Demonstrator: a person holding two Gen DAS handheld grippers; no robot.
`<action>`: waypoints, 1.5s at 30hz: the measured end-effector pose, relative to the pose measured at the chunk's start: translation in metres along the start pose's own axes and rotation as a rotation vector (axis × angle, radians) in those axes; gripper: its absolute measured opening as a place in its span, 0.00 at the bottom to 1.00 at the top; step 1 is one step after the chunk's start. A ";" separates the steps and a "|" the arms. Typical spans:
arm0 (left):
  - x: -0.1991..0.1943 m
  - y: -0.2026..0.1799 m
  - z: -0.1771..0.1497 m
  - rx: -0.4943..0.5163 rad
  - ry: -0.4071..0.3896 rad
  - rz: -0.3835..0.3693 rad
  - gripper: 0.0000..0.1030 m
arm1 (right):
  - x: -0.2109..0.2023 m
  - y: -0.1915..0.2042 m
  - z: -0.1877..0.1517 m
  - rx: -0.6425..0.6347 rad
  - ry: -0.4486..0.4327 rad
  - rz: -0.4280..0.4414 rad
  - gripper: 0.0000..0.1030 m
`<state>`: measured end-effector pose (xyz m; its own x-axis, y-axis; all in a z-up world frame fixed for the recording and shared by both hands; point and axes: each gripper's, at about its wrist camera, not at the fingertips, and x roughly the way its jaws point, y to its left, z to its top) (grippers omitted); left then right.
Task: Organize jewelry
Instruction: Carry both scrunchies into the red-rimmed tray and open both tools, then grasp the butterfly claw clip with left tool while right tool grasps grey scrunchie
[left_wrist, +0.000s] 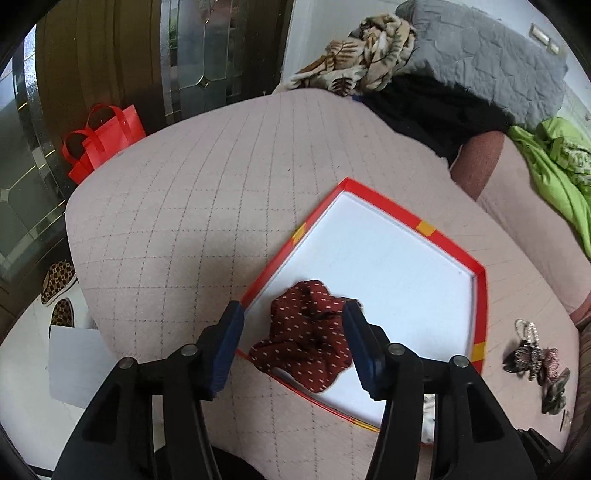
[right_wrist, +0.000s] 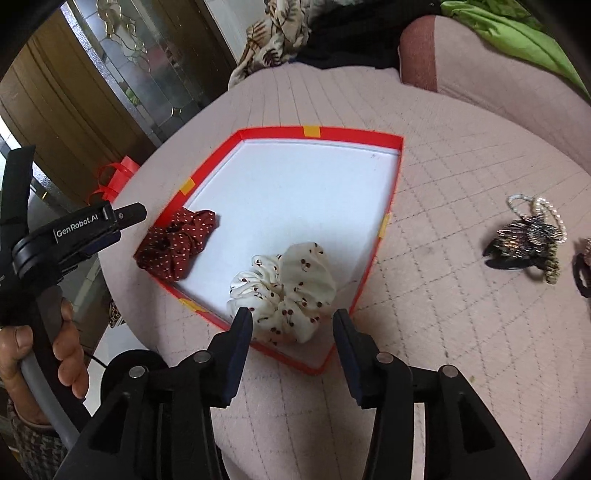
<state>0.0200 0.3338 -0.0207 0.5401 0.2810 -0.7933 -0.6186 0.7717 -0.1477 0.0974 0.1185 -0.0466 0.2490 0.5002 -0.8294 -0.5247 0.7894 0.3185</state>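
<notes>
Two scrunchies lay in the red tray, and both grippers stood open over them.

The left gripper had its jaws partly apart, with the dark red dotted scrunchie lying between them, and its pads did not press on it. That scrunchie lay at the tray's 7 o'clock edge, partly over the rim. The right gripper also had its jaws partly apart, above the white cherry scrunchie, which lay loose at the tray's 6 o'clock end. The tray sat on a pink quilted cushion. At 3 o'clock from the tray, well apart on the cushion, lay a sparkly hair clip with a bead string. A hand held the left gripper's handle.
</notes>
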 end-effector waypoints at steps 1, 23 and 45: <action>-0.005 -0.004 -0.001 0.009 -0.005 -0.003 0.53 | -0.005 -0.002 -0.002 0.002 -0.005 0.000 0.50; -0.072 -0.138 -0.059 0.379 -0.038 -0.148 0.59 | -0.106 -0.158 -0.109 0.334 -0.080 -0.164 0.52; -0.053 -0.253 -0.132 0.621 0.082 -0.317 0.60 | -0.151 -0.243 -0.151 0.540 -0.189 -0.255 0.56</action>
<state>0.0726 0.0486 -0.0195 0.5807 -0.0360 -0.8133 0.0148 0.9993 -0.0336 0.0640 -0.2027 -0.0678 0.4778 0.2873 -0.8302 0.0434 0.9361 0.3489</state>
